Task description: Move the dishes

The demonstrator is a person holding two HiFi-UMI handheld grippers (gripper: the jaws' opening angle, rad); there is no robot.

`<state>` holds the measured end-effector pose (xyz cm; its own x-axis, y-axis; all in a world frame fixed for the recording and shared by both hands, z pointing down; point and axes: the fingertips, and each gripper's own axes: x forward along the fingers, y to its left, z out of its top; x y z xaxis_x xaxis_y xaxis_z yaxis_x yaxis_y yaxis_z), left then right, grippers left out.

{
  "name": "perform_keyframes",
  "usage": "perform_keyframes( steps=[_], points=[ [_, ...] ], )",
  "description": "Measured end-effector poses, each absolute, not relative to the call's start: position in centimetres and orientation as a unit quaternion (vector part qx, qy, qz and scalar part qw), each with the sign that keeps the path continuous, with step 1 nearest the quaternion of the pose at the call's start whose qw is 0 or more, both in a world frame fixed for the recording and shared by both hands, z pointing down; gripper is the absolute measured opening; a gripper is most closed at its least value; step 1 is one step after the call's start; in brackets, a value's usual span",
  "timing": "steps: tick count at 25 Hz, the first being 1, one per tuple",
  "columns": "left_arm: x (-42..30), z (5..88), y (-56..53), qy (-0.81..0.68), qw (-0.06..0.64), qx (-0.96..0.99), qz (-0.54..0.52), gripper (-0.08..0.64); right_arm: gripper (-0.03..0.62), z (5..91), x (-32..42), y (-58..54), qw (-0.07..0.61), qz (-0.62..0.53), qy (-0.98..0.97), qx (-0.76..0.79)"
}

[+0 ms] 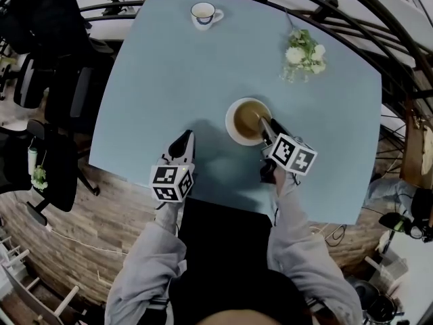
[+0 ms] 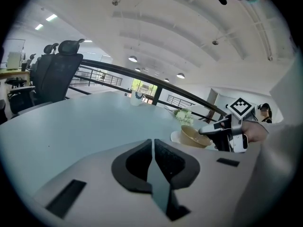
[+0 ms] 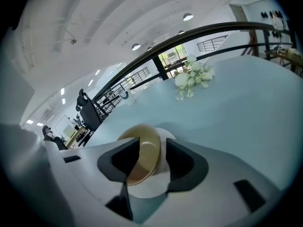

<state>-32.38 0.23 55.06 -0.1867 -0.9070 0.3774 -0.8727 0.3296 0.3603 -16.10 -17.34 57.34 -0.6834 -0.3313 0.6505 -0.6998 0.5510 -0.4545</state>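
The right gripper [image 3: 152, 148] is straddling the bowl [image 3: 146, 162] rim, fingers parted and not pinching; the bowl is sitting on a plate [image 3: 147, 189] on the table [image 1: 169, 66]. The left gripper [image 2: 152, 148] fingers are pressing together, empty.

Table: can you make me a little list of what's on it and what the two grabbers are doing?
table: light blue
cup: white, at the far edge
flowers: white bunch, far right
bowl: tan, sitting on a white plate
right gripper: jaws apart, the bowl's near rim between them
left gripper: jaws together, empty, over bare table left of the bowl
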Motion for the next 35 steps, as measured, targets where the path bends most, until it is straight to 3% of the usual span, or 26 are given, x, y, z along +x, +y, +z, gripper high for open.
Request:
perform_keyframes(
  steps=[9,19,27,35],
  points=[
    [-29.8,53.0,3.2,-0.805,0.262,0.529,-0.055,0.031,0.272,54.2,-15.4,-16.4,0.239,0.337,-0.877,0.246],
    [-30.4,50.0,6.4,-0.833,0.228,0.500,-0.060,0.031,0.299,47.3,-18.3,-15.0,0.169,0.302,-0.914,0.212],
    [-38.0,46.3,3.4,-0.828,0.179,0.527,-0.066,0.031,0.281,43.0,-27.2,-13.0,0.128,0.295,-0.930,0.180],
    [-50.8,46.1,-0.2,-0.804,0.167,0.569,-0.041,0.031,0.293,43.2,-37.5,-15.7,0.118,0.281,-0.921,0.242]
  ],
)
